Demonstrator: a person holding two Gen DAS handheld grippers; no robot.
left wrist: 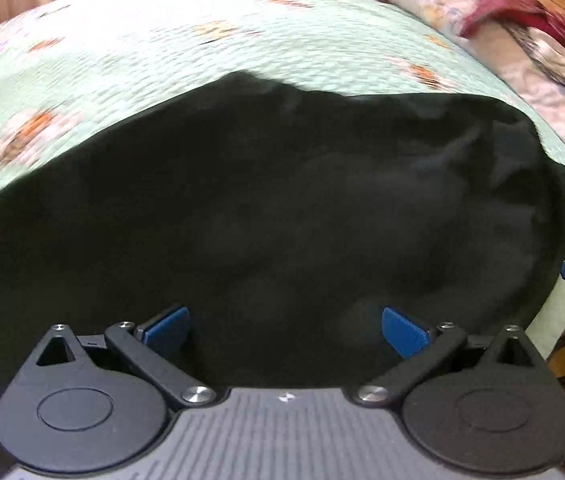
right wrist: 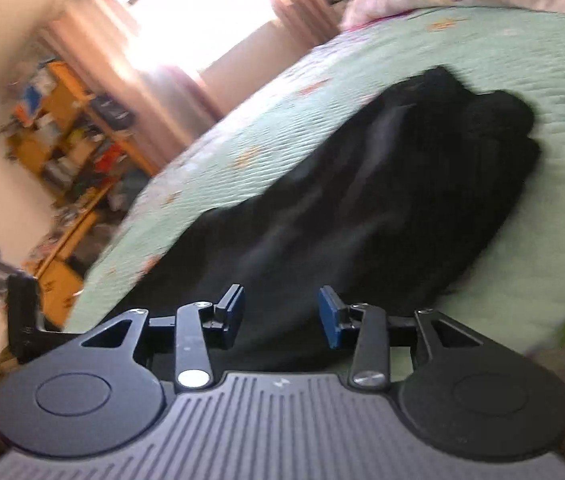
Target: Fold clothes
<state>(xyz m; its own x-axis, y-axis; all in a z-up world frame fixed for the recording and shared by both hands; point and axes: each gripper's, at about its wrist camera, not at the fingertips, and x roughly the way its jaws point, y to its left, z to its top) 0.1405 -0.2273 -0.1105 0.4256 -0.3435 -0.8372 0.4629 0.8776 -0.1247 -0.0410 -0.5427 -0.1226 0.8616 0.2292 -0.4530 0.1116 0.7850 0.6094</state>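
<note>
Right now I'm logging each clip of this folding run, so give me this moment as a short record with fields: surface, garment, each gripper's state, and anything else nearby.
surface: bed with a pale green quilted cover
garment: black garment lying spread on the cover, rumpled at its far end; type cannot be told
left gripper: open wide, above the garment's near part, holding nothing
right gripper: open, at the garment's near end, holding nothing
nearby: floral bedding at the bed's far side; wooden shelves by a bright window
image quality: motion blur in both views

Home bedroom, quilted bed [left wrist: 202, 40], pillow [left wrist: 522, 52], curtained window [right wrist: 202, 8], cluttered shelves [right wrist: 62, 120]
</note>
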